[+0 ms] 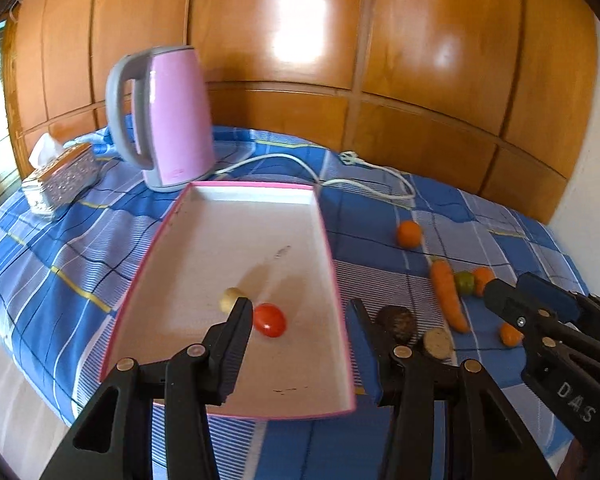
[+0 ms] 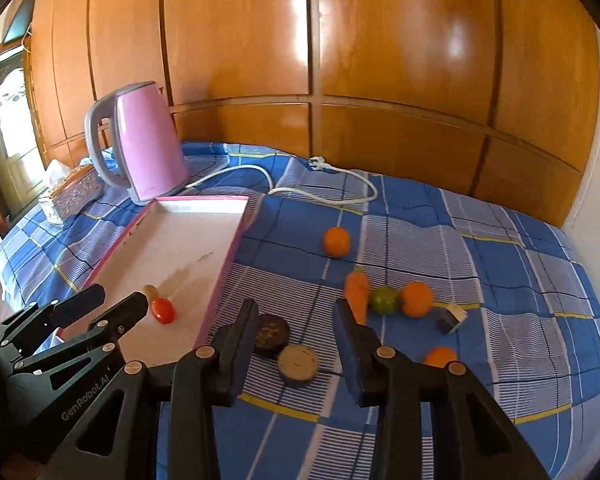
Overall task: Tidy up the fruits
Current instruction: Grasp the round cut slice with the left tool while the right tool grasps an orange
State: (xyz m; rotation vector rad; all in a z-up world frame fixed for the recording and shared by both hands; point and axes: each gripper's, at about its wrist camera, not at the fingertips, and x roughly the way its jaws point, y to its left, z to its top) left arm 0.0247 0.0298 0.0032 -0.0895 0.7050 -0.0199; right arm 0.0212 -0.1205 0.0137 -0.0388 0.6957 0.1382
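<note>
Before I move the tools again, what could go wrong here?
1. The tomato lies loose in the tray, right beside the open left tool; a nudge may roll it.
2. The carrot, lime and orange sit close together, so the open right tool could push one neighbour while it takes another.
3. The cord lies loose behind the fruit and might snag.

Both grippers are matte black plastic with chunky triangular cutouts and round brass-looking pivot pins. The left gripper (image 1: 300, 312) has "GenRobot.AI" printed in white on its side, and the right gripper (image 2: 296, 312) shows "DAS" lettering plus a small silver screw. Finger pads (image 1: 358, 336) look blue.
</note>
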